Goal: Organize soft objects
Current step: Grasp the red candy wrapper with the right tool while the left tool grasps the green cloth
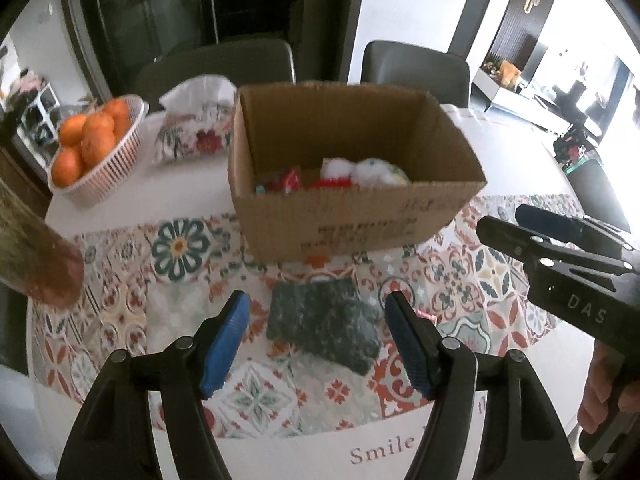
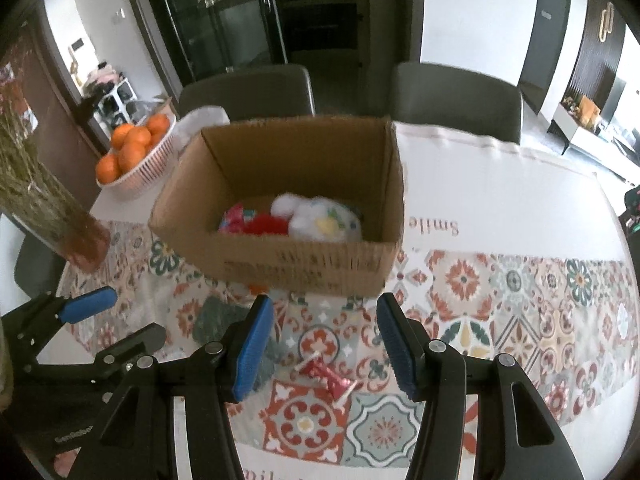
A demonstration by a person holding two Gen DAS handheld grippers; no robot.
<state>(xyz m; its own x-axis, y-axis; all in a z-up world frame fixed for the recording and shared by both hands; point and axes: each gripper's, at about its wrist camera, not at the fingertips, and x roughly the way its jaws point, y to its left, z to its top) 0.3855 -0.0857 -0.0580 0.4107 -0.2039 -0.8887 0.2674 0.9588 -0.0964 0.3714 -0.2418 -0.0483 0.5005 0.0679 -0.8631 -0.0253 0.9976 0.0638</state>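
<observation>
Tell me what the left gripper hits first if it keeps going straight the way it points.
Probably the green cloth on the table: it lies between the open left gripper fingers, nothing in between. Depth is hard to judge.

The word "Smile" is printed in reddish-brown serif letters on the white border of the patterned tablecloth (image 1: 384,446), and again at the far side beside the cardboard box (image 2: 280,208). "DAS" stands in pale letters on the right gripper (image 1: 516,220). The box's near wall carries dark printed lines, too blurred to read.
</observation>
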